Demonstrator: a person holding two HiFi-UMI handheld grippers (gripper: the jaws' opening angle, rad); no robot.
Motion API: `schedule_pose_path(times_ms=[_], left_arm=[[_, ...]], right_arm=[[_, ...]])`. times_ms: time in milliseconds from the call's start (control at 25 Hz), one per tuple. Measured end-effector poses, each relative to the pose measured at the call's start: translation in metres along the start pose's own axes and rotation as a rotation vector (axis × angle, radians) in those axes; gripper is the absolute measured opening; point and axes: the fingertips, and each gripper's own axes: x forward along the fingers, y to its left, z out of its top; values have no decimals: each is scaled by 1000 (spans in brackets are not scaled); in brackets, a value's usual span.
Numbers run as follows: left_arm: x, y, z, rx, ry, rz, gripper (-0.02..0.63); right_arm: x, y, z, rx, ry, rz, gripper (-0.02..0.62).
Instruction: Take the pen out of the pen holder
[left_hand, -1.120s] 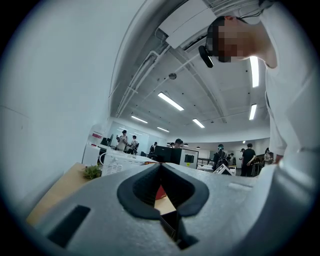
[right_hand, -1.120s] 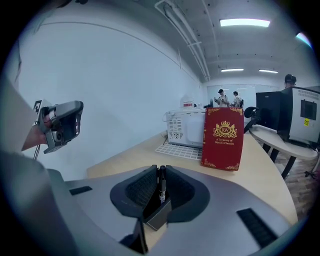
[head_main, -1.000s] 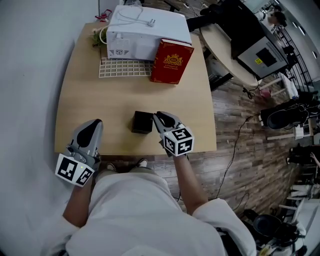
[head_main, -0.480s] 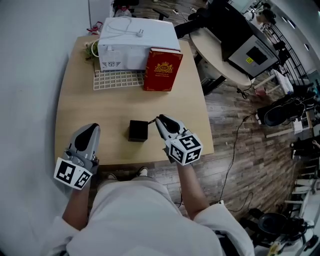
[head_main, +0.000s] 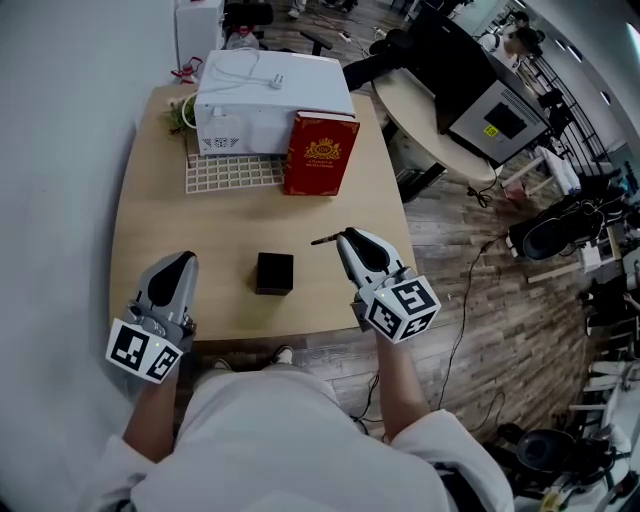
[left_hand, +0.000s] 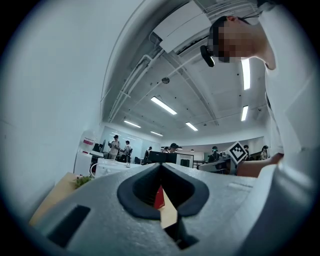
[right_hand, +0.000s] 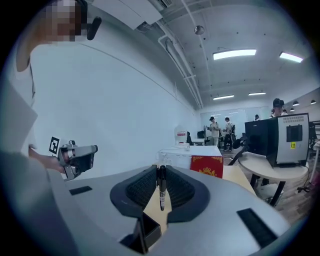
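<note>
The black cube-shaped pen holder stands on the wooden table, near its front edge. My right gripper hangs above and to the right of it, shut on a thin black pen that sticks out leftward from the tips. In the right gripper view the pen lies pinched between the ribbed pads of the right gripper. My left gripper floats left of the holder, apart from it. In its own view the left gripper has its jaws together with nothing in them.
At the table's far end sit a white box-shaped machine, a red book leaning on it, a white grid tray and a small plant. A round table and office gear stand to the right.
My right gripper has lifted up and to the right, away from the pen holder, drawing the pen clear of it. The left gripper has stayed about where it was.
</note>
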Motion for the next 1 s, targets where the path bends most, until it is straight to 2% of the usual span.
schedule_pose_path(times_ms=[280,520,800,1000], left_arm=[[-5,11,16,19,-26,17,15],[-10,24,27,35,-48,42,15],[-23,39,44,65,-82,91,15],[-38,44,53,77,-93,127,15]], right_arm=[[-21,4,38,-34,-69,-16,61],[-44,0,61,15,-136,-32,61],[-87,-8,85,-17,-226,-155,61],[-114,-18,88,-56,-235,-241,61]])
